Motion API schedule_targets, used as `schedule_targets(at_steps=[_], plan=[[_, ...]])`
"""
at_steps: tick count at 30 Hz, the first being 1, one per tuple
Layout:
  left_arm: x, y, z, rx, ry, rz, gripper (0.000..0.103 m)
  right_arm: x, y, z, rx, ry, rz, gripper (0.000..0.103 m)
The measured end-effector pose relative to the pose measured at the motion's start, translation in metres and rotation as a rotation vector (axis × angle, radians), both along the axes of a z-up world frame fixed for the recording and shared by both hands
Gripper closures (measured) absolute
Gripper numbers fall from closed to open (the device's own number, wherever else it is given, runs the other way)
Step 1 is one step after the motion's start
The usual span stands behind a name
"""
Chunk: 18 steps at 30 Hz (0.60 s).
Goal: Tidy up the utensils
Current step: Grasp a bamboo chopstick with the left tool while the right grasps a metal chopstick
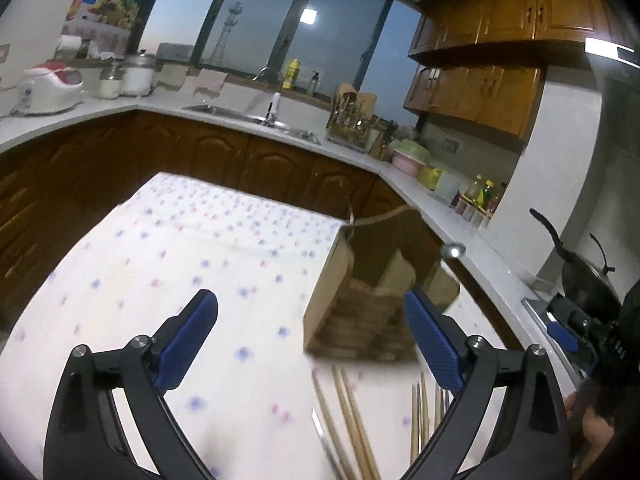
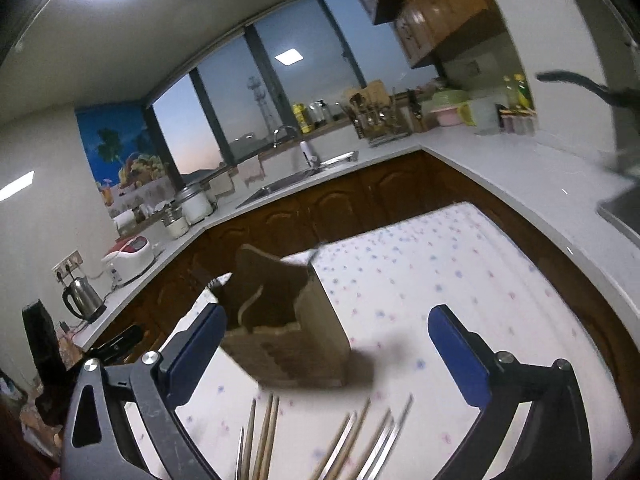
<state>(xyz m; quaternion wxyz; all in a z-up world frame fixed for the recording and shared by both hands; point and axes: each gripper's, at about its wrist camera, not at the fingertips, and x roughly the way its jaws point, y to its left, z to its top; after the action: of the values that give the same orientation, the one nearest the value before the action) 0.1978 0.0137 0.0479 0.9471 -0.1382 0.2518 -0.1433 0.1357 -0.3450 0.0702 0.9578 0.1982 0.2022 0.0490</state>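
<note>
Left wrist view: both tools, left tool point(image 1: 310, 344) and right tool point(image 2: 326, 350), gape empty over the desk point(image 1: 132, 280); chopsticks point(image 1: 348, 412) lie before the holder point(image 1: 352, 300), so pinch one mid-length.

One wooden utensil holder point(image 2: 288, 332) stands on one table covered by a white cloth with small blue and pink flowers point(image 2: 460, 288). In front of it lie loose utensils, blurred by motion: about three wooden chopsticks point(image 2: 264, 436) on one side and several more sticks mixed with metal pieces point(image 2: 380, 440) on the other; their exact number cannot be told. Two grippers are in view, the left gripper point(image 1: 312, 344) and the right gripper point(image 2: 328, 356), each with two blue-padded fingers.
</note>
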Motion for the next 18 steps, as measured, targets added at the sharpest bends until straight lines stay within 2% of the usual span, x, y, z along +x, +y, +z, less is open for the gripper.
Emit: schedule_targets(at_steps=[7, 11, 18], plan=[[-0.039, 0.001, -0.035, -0.009, 0.119, 0.002, 0.007, -0.046, -0.001, -0.034, 0.022, 0.066, -0.039, 0.001], [-0.044, -0.004, -0.053, 0.016, 0.175, -0.007, 0.007, -0.058, 0.002, -0.052, 0.039, 0.112, -0.039, 0.001], [-0.036, -0.017, -0.057, 0.067, 0.221, -0.023, 0.007, -0.060, -0.002, -0.066, 0.029, 0.160, -0.050, 0.001]])
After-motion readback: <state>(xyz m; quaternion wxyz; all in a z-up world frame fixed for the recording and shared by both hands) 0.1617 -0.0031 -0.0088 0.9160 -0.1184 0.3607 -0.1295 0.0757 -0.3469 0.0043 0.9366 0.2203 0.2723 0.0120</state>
